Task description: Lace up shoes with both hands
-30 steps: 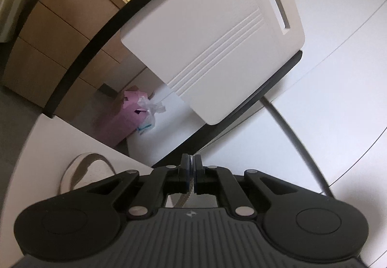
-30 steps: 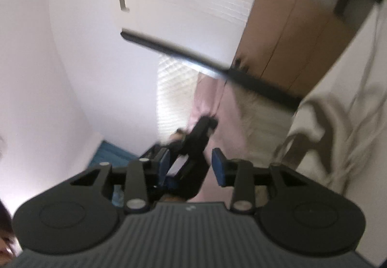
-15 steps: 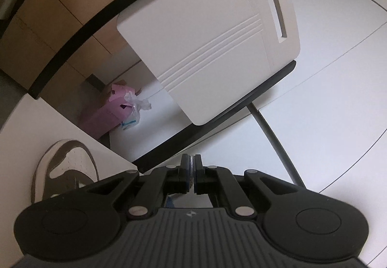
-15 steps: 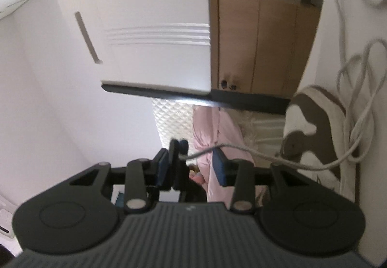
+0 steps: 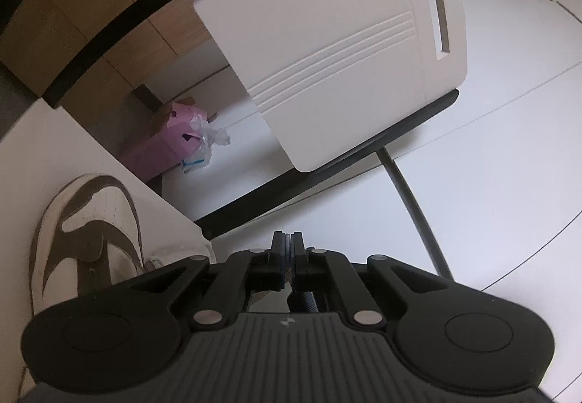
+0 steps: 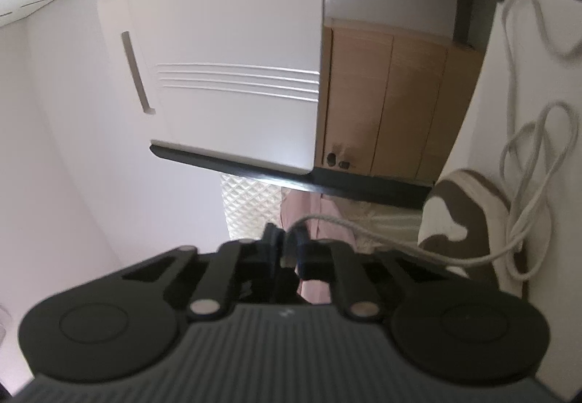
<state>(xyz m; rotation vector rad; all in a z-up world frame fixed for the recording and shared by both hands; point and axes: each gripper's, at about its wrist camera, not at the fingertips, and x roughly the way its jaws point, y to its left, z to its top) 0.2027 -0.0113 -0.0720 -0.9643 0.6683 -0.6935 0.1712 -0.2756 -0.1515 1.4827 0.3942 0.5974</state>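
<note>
A: Holding a lace (image 6: 363, 234) in the right claw (image 6: 285, 246): jaws drawn nearly together, the cord entering between them from the right. From the pinch the lace runs right and slightly down towards the shoe (image 6: 469, 217), which lies on the white worktop (image 6: 545, 294) at the right edge of the right wrist view.

B: And the left claw (image 5: 287, 250)?

A: Jaws fully together. Whether a strand is caught between them cannot be told; only a thin sliver shows at the pads. In the left wrist view the shoe (image 5: 87, 232) lies low and to the left of the claw, on the worktop (image 5: 54, 148), toe pointing away.

B: Which relation governs the next move?

A: The shoe sits between the two claws, off to the right of the right one and to the left of the left one. Its long axis runs roughly along the direction both claws point. The right claw appears to have the working strand, so a pull away from the shoe would likely tension it.

B: What is obscured?

A: The eyelets and tongue are cut off behind both claw bodies. Loose loops of lace (image 6: 523, 163) lie coiled beside the shoe; which end feeds which eyelet is not legible. The right wrist view is slightly blurred.
</note>
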